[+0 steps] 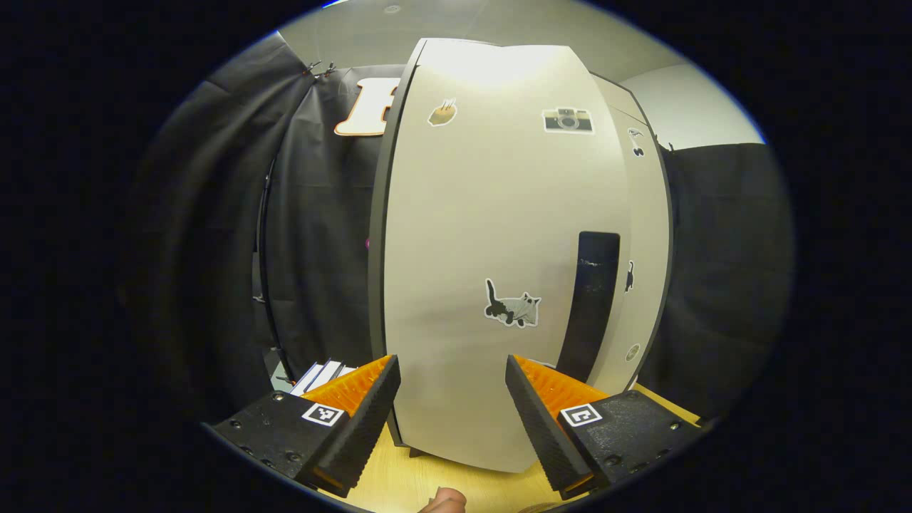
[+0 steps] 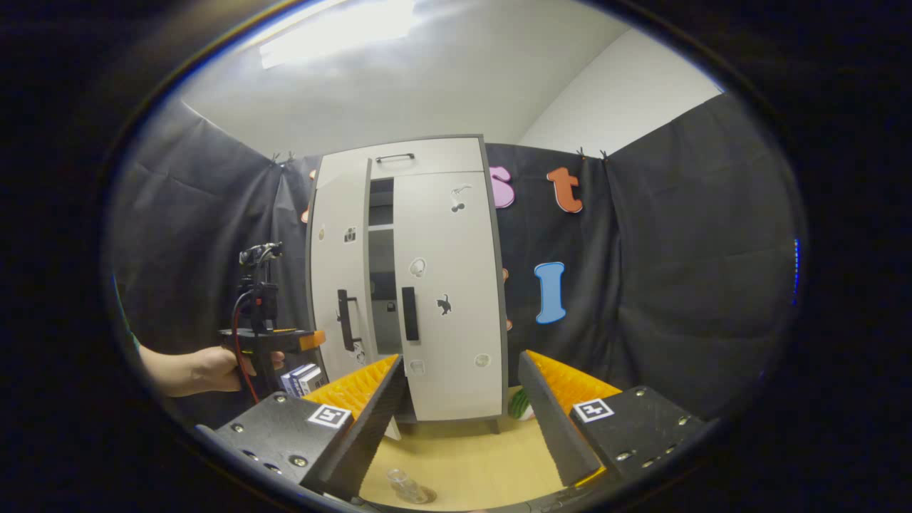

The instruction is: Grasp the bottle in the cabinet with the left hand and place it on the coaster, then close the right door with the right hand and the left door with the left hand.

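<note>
The white cabinet's left door rises close in front of my left gripper, whose fingers stand open with only the door's face between them. Its black handle is to the right. In the right gripper view the left door stands ajar and the right door looks shut, with a dark gap between them. A hand holds the left gripper against the ajar door's outer side. A small clear bottle stands on the wooden table near my open right gripper. I cannot make out a coaster under it.
A few white books lie left of the cabinet, also seen as books. A green object sits by the cabinet's right foot. Black cloth walls close in on both sides. A fingertip shows at the bottom edge.
</note>
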### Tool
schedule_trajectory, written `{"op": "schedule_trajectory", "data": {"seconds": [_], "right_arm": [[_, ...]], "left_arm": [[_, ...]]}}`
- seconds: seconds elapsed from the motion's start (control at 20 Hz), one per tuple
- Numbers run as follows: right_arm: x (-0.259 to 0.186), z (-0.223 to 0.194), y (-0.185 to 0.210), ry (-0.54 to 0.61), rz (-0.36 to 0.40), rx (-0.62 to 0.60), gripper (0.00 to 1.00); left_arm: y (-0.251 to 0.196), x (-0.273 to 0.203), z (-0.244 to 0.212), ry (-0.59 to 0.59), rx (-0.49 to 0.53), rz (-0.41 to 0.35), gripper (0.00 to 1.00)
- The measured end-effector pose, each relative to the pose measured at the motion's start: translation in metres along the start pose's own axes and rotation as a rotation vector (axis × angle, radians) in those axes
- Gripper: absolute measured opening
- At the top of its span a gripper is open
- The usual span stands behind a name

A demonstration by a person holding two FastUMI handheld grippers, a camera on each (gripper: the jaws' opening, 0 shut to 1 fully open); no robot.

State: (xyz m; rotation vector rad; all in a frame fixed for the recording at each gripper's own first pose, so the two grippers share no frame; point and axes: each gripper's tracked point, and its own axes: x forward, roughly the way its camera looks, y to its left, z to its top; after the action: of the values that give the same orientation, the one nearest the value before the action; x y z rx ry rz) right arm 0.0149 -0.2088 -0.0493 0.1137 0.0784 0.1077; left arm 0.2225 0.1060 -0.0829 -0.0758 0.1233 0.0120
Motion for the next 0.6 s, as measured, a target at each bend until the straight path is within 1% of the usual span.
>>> {"op": "schedule_trajectory", "data": {"seconds": [0.05,0.1,0.15,0.2,0.25,0.3,0.5,0.6], "right_arm": [[0.001,0.003,-0.001,-0.005,-0.002,0.000,0.98],[0.003,0.005,-0.002,-0.008,-0.004,0.000,0.98],[0.003,0.007,-0.003,-0.011,-0.005,0.001,0.98],[0.004,0.009,-0.003,-0.014,-0.009,0.004,0.98],[0.003,0.012,-0.005,-0.016,-0.013,0.006,0.98],[0.004,0.014,-0.005,-0.017,-0.017,0.009,0.98],[-0.005,0.028,-0.002,-0.037,-0.025,0.018,0.98],[-0.014,0.035,0.004,-0.053,-0.013,0.021,0.98]], "left_arm": [[-0.003,-0.005,0.005,-0.012,0.021,-0.002,0.95],[-0.006,-0.011,0.010,-0.023,0.051,-0.008,0.95],[-0.009,-0.018,0.014,-0.035,0.077,-0.012,0.91],[-0.012,-0.022,0.013,-0.035,0.095,-0.020,0.95],[-0.018,-0.031,0.012,-0.036,0.100,-0.031,0.91],[-0.024,-0.040,0.011,-0.031,0.098,-0.047,0.95],[-0.043,-0.072,0.013,-0.028,0.066,-0.092,0.94],[-0.050,-0.083,0.011,-0.021,0.073,-0.110,0.94]]}}
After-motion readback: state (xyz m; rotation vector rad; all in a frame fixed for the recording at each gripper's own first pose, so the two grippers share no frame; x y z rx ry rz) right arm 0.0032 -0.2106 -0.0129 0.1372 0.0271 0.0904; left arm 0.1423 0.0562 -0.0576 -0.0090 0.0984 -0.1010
